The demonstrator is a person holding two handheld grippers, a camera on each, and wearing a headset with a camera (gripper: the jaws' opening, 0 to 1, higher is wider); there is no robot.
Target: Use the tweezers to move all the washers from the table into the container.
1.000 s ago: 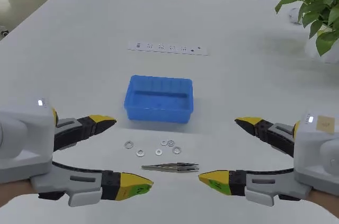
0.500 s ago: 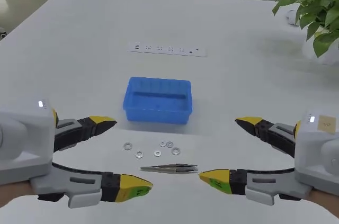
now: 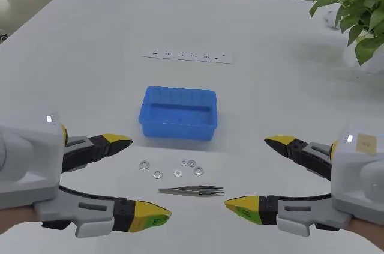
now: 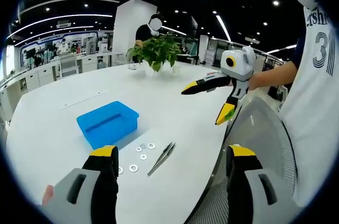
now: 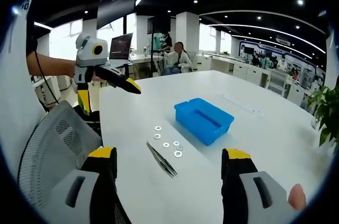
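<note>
Since nothing is yet grasped, the fingers of the left gripper [image 3: 149, 176] and right gripper [image 3: 247, 173] are held spread, flanking the tweezers [image 3: 192, 190] on the worktop [image 3: 90, 56]. Just beyond the tweezers the washers [image 3: 177, 173] are scattered, with the blue container [image 3: 177, 129] set open behind them.

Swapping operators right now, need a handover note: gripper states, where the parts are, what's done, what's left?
Left hand-held gripper: open, empty, above the table's near edge.
Right hand-held gripper: open, empty, opposite it.
Tweezers: flat on the table between the two, not picked up.
Washers: about six, loose on the table between the tweezers and the blue container.
Done: nothing; the container looks empty.
Left: grasp the tweezers, then move every washer into the container.
</note>
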